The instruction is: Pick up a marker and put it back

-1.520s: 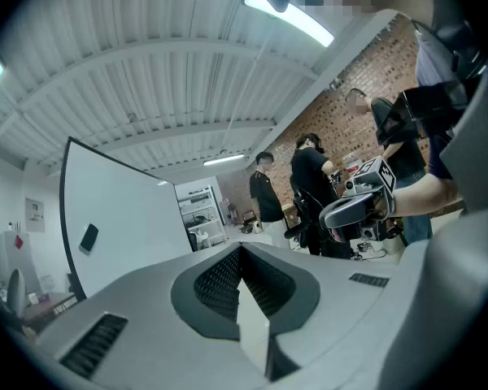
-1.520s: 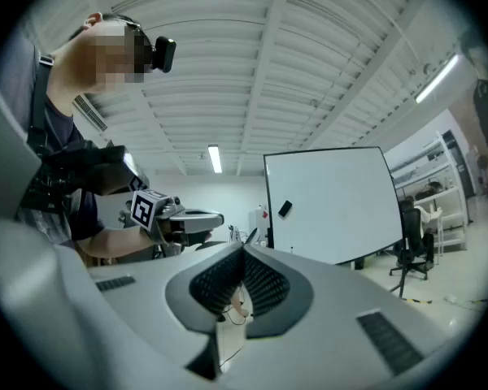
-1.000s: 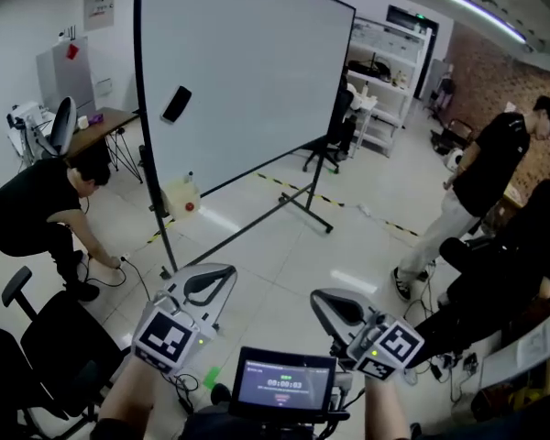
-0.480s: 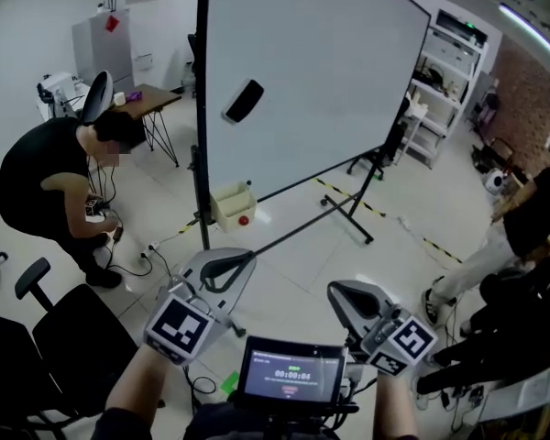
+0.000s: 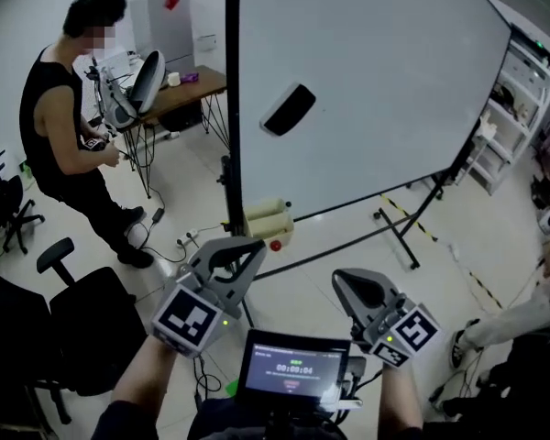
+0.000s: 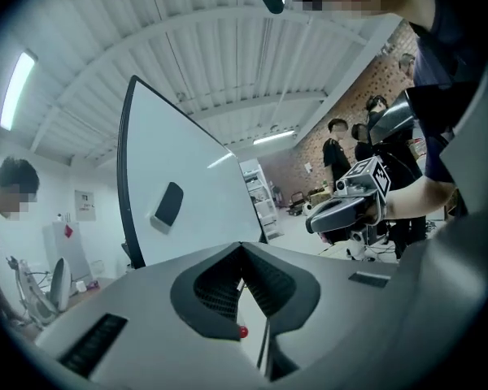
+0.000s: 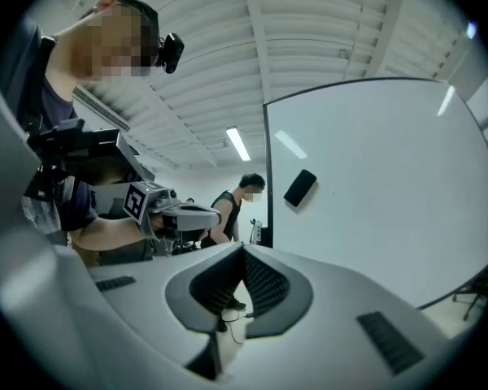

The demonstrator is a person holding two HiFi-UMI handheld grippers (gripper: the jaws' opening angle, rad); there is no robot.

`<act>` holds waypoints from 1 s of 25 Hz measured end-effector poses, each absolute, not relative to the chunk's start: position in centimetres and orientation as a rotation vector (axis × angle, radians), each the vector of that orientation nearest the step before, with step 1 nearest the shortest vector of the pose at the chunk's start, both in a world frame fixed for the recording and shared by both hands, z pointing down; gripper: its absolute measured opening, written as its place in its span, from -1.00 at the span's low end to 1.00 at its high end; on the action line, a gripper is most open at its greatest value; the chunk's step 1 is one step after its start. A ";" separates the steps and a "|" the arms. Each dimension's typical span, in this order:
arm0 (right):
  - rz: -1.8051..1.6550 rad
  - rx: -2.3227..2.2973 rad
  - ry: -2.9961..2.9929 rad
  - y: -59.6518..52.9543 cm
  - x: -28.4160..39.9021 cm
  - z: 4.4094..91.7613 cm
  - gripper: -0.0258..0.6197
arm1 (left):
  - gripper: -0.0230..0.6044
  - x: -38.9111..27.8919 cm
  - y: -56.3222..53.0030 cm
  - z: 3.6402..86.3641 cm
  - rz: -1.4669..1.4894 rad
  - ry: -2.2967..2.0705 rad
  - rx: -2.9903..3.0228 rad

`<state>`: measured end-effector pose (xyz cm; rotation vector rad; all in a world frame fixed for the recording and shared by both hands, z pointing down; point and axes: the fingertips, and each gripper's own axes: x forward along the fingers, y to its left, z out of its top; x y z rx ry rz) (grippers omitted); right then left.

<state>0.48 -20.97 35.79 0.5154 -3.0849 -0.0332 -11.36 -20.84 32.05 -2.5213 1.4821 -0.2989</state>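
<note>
Pale floor spreads under us. At the far left a person (image 5: 69, 108) in black stands by a desk (image 5: 179, 85), with a black office chair (image 5: 82, 324) nearer us. A large whiteboard (image 5: 376, 81) on a black stand fills the middle, with a black eraser (image 5: 289, 108) stuck to it and a cream box (image 5: 268, 220) at its foot. We cannot make out a marker in any view. Our left gripper (image 5: 252, 246) is closed and empty; past the small screen (image 5: 293, 369), our right gripper (image 5: 344, 280) is likewise closed on nothing.
</note>
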 end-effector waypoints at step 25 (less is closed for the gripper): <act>-0.089 0.480 -3.048 -38.1 -11.6 37.9 -0.51 | -0.93 -24.5 -33.2 34.7 -0.318 1.670 -2.430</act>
